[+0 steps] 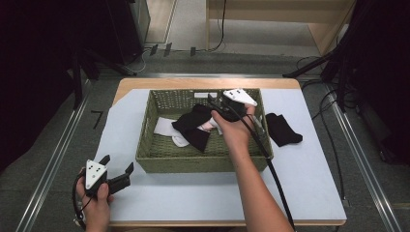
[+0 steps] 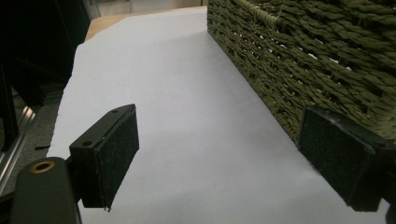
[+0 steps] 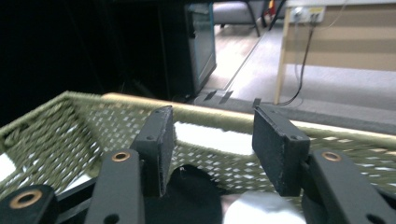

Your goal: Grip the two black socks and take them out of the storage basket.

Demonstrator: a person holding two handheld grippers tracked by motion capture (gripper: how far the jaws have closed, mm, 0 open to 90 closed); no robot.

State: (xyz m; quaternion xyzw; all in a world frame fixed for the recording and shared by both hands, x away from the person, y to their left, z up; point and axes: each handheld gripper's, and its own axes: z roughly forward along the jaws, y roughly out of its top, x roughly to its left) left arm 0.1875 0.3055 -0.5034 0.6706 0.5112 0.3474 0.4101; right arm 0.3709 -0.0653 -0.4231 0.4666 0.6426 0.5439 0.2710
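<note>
A green woven basket (image 1: 159,157) stands mid-table with black socks (image 1: 193,126) and white socks (image 1: 164,126) piled inside. One more black sock (image 1: 283,129) lies on the white sheet to the basket's right. My right gripper (image 1: 211,105) hovers over the basket's middle, jaws open with nothing between them. In the right gripper view that gripper (image 3: 212,135) faces the basket's far wall (image 3: 93,126), with a black sock (image 3: 191,196) under it. My left gripper (image 1: 117,164) rests open by the basket's front left corner. In the left gripper view it (image 2: 219,135) is empty above the sheet, beside the basket wall (image 2: 299,60).
A white sheet (image 1: 300,169) covers the wooden table (image 1: 145,83). Dark stands and cables crowd the floor on both sides, and a wooden desk (image 1: 333,24) stands beyond the far edge. Bare sheet lies left of and in front of the basket.
</note>
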